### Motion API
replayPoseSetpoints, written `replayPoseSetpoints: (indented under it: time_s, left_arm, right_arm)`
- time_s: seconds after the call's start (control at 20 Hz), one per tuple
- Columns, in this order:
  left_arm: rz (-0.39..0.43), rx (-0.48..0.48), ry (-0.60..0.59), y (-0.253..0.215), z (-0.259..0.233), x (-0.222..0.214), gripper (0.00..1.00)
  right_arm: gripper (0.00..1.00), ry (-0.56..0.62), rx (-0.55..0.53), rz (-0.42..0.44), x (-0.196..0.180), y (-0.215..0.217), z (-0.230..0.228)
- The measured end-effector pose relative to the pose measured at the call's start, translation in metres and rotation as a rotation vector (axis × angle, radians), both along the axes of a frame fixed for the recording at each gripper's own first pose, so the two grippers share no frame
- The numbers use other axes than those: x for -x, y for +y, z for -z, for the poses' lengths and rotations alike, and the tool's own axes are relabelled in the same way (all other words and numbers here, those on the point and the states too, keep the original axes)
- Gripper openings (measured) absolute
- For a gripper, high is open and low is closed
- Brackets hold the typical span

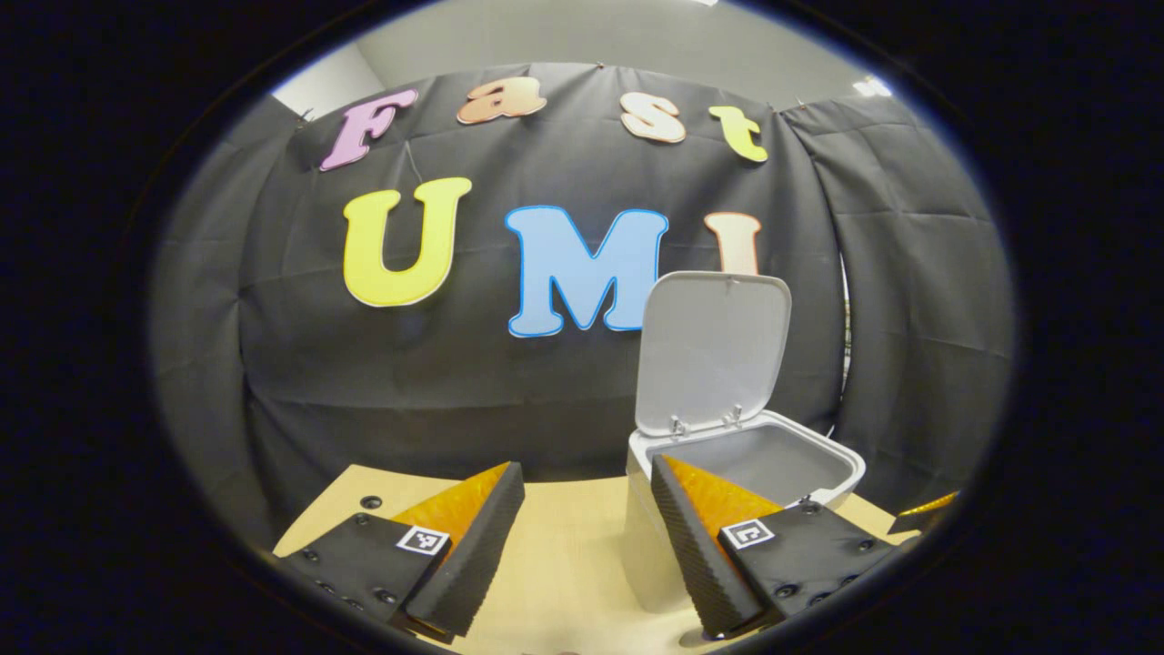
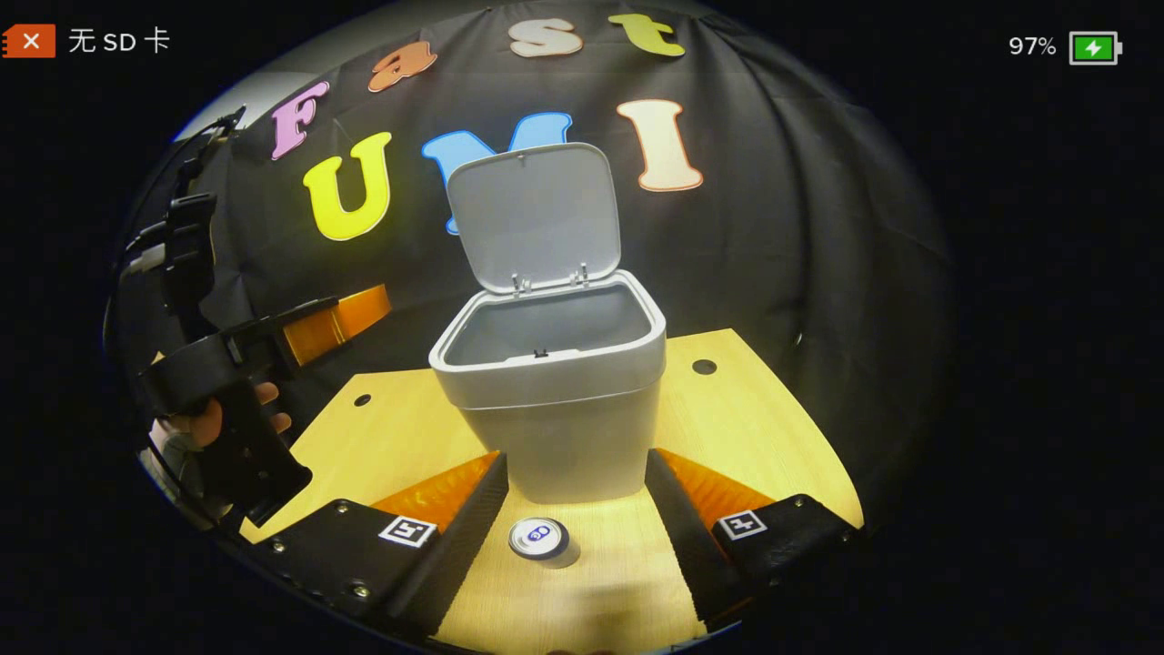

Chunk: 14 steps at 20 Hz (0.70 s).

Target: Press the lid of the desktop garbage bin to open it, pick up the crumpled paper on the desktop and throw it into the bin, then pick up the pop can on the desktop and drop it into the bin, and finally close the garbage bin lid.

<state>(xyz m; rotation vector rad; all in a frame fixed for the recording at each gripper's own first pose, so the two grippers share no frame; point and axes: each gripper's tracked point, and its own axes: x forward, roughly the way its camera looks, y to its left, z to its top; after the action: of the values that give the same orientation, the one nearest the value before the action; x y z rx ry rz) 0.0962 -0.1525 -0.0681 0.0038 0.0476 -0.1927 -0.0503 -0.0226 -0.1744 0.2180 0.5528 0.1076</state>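
- The bin (image 2: 555, 382) lid (image 2: 536, 218) is already popped open and stood upright, and no crumpled paper is spotted on the desk (image 2: 755, 428), so it's probably binned.
- The pop can (image 2: 543, 542) is left standing upright just in front of the bin, between the right gripper (image 2: 575, 532) fingers, which are spread wide with nothing held.
- The left gripper (image 1: 587, 546) is held raised off to the bin's side, released too.

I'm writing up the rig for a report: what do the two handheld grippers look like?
The right gripper has two wedge-shaped fingers with ribbed inner faces, each on a black plate with screws and a small square black-and-white marker. The left gripper is built the same way. In the right gripper view, the left gripper appears farther off as a black pistol-like body held by a hand, with dark cables trailing above.
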Motion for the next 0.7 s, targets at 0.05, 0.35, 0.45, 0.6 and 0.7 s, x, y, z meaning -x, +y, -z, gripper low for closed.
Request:
replayPoseSetpoints:
  time_s: [0.05, 0.35, 0.45, 0.6, 0.7]
  left_arm:
    - [-0.006, -0.001, 0.001, 0.003, 0.0, 0.001, 0.96]
    - [-0.035, 0.0, 0.022, 0.021, 0.003, 0.01, 0.96]
    - [-0.045, 0.0, 0.031, 0.026, 0.005, 0.013, 0.96]
    - [-0.059, -0.004, 0.039, 0.036, 0.007, 0.019, 0.96]
    - [-0.073, -0.006, 0.045, 0.045, 0.008, 0.023, 0.96]
  right_arm:
    - [0.96, 0.002, 0.0, -0.011, 0.0, 0.003, 0.001]
    - [0.99, 0.026, 0.026, -0.065, -0.004, 0.017, 0.016]
    - [0.99, 0.037, 0.034, -0.082, -0.005, 0.021, 0.022]
    - [0.99, 0.049, 0.054, -0.108, -0.007, 0.028, 0.032]
    - [0.99, 0.06, 0.064, -0.122, -0.009, 0.032, 0.039]
